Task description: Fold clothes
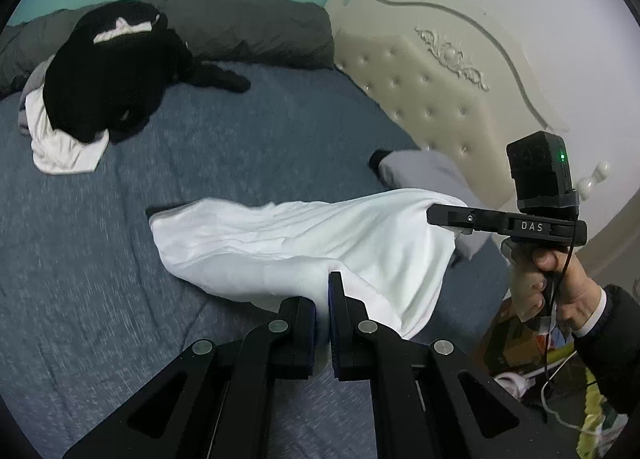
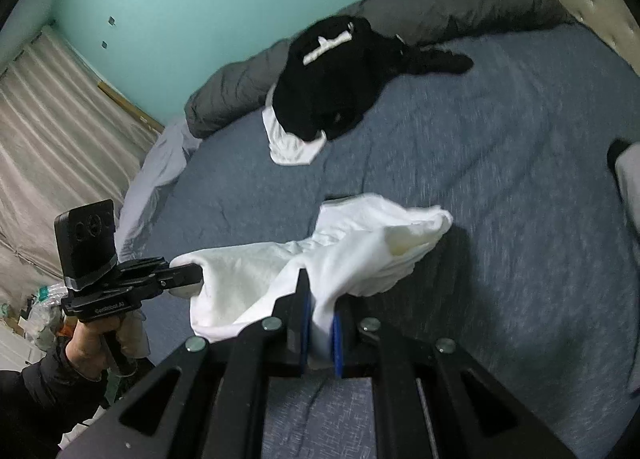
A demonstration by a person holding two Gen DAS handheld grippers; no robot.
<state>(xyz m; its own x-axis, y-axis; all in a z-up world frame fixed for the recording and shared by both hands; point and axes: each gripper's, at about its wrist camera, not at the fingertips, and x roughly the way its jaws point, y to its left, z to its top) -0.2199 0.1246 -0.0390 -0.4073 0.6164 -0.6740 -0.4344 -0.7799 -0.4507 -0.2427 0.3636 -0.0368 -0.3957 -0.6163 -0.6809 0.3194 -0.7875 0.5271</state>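
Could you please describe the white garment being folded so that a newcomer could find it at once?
On the blue bed, look nearest the cameras: the white garment hangs between both grippers. Unlike the white cloth under the black pile, it is lifted and pinched.

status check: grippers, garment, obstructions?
Left gripper and right gripper both shut on white garment, one edge each. Far end trails on blue bedspread. Black clothes pile well clear.
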